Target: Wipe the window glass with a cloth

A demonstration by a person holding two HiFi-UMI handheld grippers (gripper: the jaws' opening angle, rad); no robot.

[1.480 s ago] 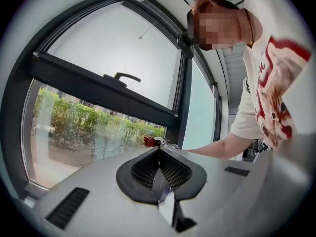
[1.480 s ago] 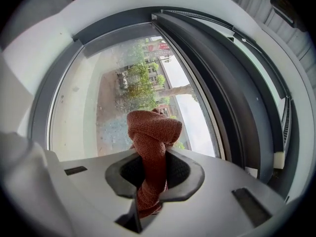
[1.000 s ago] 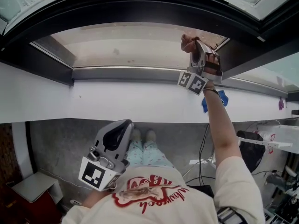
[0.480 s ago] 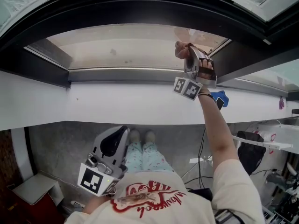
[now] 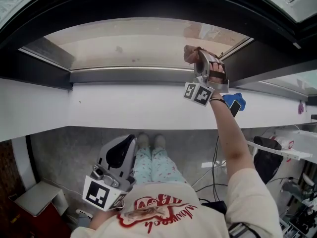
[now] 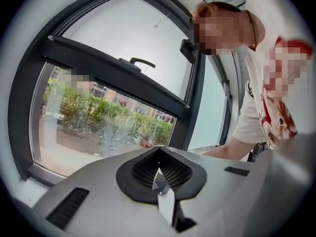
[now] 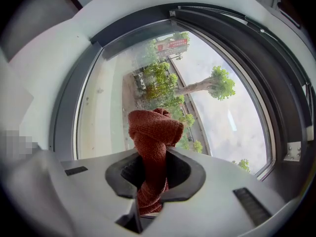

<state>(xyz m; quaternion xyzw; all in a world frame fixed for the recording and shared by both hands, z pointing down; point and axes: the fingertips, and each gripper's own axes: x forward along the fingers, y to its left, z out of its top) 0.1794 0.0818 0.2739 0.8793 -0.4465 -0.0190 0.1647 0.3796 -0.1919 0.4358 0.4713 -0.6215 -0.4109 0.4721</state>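
Note:
My right gripper (image 5: 194,58) is raised at the right end of the window glass (image 5: 133,43), shut on a bunched rust-red cloth (image 5: 189,54). In the right gripper view the cloth (image 7: 154,132) sticks up from between the jaws toward the glass (image 7: 163,83); whether it touches the pane cannot be told. My left gripper (image 5: 130,140) hangs low in front of the person's chest, away from the window. Its jaws are closed together with nothing between them, and the glass (image 6: 103,127) shows far ahead of them.
A white sill (image 5: 124,108) runs below the dark window frame (image 5: 148,6). A blue item (image 5: 233,103) lies on the sill near my right arm. Cables and a white shelf (image 5: 282,150) sit at the floor's right; a grey box (image 5: 34,197) stands at the lower left.
My right gripper with the cloth has slid a little to the left along the lower right part of the glass. The left gripper has dropped slightly lower.

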